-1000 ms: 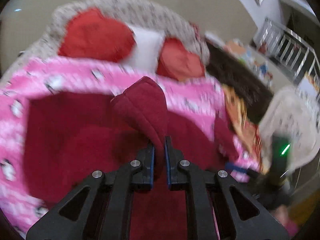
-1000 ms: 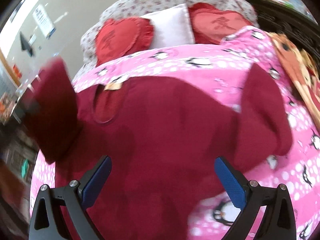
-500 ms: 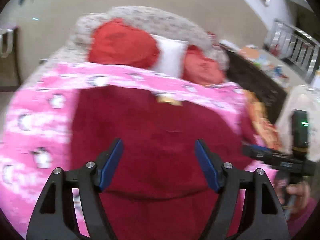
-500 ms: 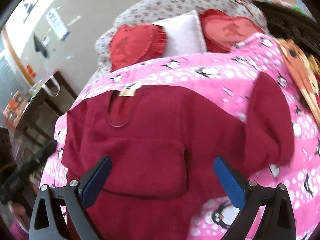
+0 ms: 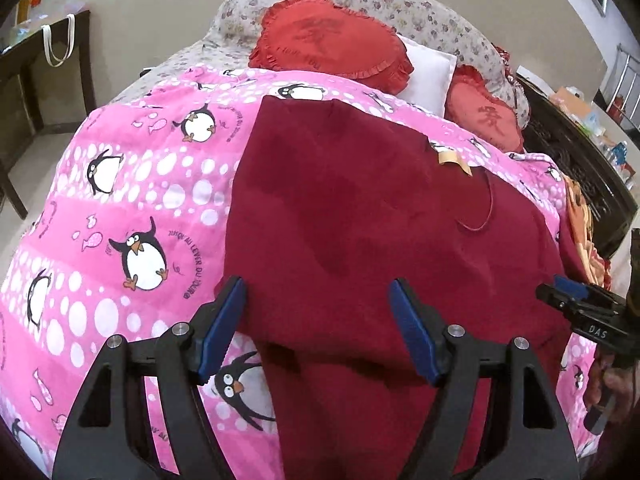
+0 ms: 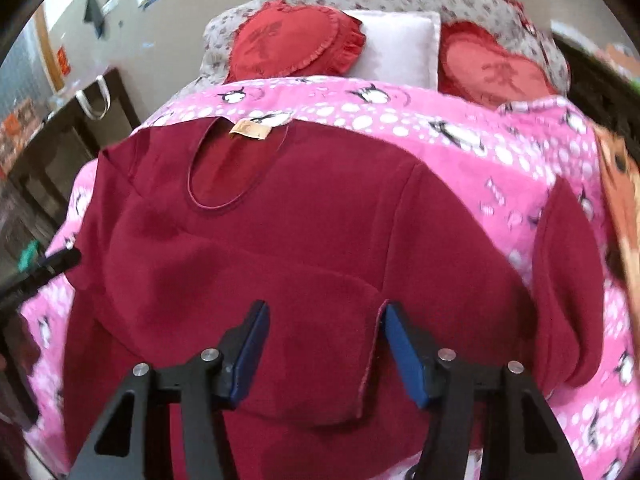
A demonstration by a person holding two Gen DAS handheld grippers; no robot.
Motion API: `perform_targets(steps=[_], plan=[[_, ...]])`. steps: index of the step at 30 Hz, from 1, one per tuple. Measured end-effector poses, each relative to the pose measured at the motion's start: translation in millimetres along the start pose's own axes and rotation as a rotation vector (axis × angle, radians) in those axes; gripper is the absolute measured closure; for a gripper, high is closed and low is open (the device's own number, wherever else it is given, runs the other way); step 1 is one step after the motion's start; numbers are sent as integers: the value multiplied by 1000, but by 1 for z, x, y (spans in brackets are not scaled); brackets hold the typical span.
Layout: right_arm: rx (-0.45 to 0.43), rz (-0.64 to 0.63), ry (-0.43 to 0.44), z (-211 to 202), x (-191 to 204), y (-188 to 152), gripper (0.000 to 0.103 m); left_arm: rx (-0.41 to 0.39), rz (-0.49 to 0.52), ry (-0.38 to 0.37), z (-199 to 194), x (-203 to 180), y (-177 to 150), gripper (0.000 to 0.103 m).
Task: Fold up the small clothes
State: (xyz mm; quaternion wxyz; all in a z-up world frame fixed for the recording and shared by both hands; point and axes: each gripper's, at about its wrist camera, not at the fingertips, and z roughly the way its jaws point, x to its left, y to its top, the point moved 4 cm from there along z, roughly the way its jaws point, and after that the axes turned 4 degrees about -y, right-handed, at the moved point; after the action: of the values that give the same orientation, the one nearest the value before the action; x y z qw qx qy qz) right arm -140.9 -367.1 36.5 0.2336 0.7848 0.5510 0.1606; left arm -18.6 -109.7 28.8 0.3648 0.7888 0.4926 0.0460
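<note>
A dark red sweater (image 5: 360, 216) lies flat on a pink penguin blanket (image 5: 132, 200), neckline and tan label (image 6: 249, 130) toward the pillows. Its left sleeve is folded across the front (image 6: 256, 320); its right sleeve (image 6: 568, 296) lies out to the side. My left gripper (image 5: 318, 320) is open and empty, just above the sweater's left edge. My right gripper (image 6: 322, 344) is open and empty, its jaws on either side of the folded sleeve's cuff edge. It also shows at the right edge of the left wrist view (image 5: 580, 308).
Two red heart cushions (image 6: 296, 40) and a white pillow (image 6: 400, 46) lie at the head of the bed. A dark wooden table (image 5: 44, 72) stands at the left. An orange patterned cloth (image 5: 584, 232) lies at the bed's right edge.
My left gripper let go of the sleeve, which now lies folded across the sweater's front, and opened wide. My right gripper's jaws have narrowed and moved down toward the folded sleeve's cuff.
</note>
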Motion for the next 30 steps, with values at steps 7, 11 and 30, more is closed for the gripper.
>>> perform_targets(steps=[7,11,30], plan=[[-9,-53,-52,11,-12,-4,84,13,2,12,6,3,0,29],[-55,16,29,-7,-26,4,95,-34,-23,4,-2,3,8,29],[-110,157,-103,-20,-61,21,74,11,23,77,26,-4,2,29]])
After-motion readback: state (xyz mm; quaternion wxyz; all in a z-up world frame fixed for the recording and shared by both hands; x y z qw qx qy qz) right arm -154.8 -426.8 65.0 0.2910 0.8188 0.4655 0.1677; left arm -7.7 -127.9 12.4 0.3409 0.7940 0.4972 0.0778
